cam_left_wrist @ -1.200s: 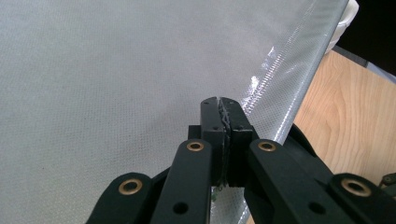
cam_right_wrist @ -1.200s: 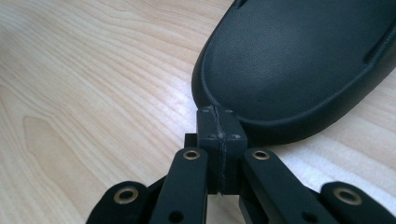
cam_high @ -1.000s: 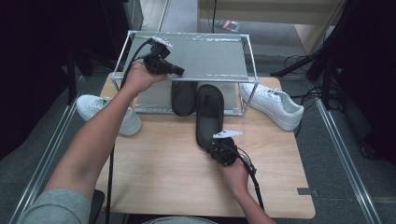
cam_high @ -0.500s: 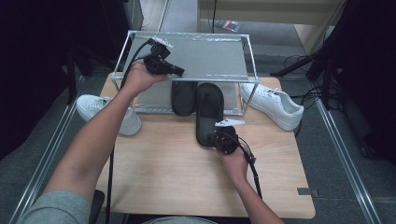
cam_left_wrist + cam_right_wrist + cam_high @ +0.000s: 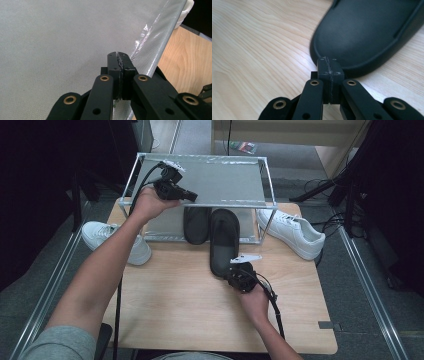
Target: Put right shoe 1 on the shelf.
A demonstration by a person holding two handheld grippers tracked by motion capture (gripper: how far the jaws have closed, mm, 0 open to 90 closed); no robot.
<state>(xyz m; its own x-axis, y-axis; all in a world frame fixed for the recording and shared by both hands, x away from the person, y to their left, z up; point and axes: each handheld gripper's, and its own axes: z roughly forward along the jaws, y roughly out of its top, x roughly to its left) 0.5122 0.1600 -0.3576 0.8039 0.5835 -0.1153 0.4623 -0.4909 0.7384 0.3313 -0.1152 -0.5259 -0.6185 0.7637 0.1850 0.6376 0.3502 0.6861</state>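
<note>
At the near end of the matte black rubber slipper [image 5: 223, 241], the right tool [image 5: 235, 273] sits clenched, empty, on the pale wooden table [image 5: 175, 315]; grey floor surrounds.

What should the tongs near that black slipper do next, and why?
Probably nudge forward, pushing the black rubber slipper further under the metal-framed grey fabric shelf. The right tongs are shut, their tip at the slipper's end, which sticks out beyond its partner already under the shelf.

black shoe [image 5: 196, 224]: toe hidden under rack top [image 5: 215, 182] | white sneaker [image 5: 186, 10]: cut by edge
</note>
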